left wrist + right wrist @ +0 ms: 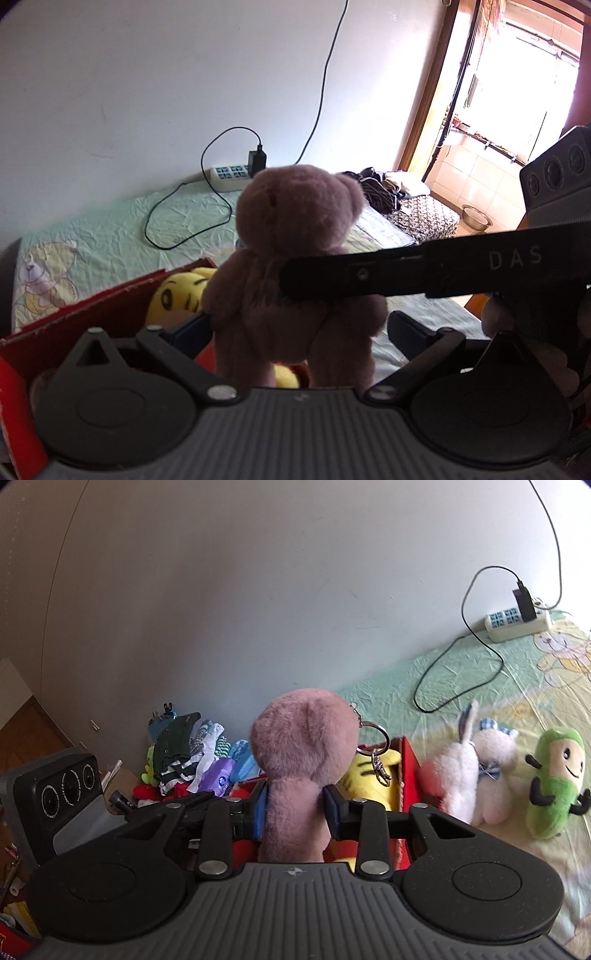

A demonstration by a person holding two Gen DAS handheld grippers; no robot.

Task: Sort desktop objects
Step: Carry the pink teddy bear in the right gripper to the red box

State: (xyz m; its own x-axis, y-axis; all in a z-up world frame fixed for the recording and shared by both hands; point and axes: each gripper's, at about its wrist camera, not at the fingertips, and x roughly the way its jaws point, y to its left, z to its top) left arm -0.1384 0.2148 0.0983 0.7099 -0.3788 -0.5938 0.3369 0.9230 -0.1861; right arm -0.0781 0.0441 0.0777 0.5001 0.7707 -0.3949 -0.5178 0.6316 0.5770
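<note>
My right gripper (293, 806) has its jaws clamped on the bear's (295, 760) waist, holding it upright above the red box (408, 775), since that is where soft toys seem to go; a yellow toy (373, 779) lies in it just beyond the jaws. My left gripper (299, 325) has its jaws apart either side of the bear (295, 258), apparently to steady it. A key ring (376, 734) dangles from its head.

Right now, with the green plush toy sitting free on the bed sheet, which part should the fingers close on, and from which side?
Probably grip the green plush toy around its middle, below the face, coming from the front. It stands upright, its small black arms jut out sideways, and the white plush sits close beside it.
</note>
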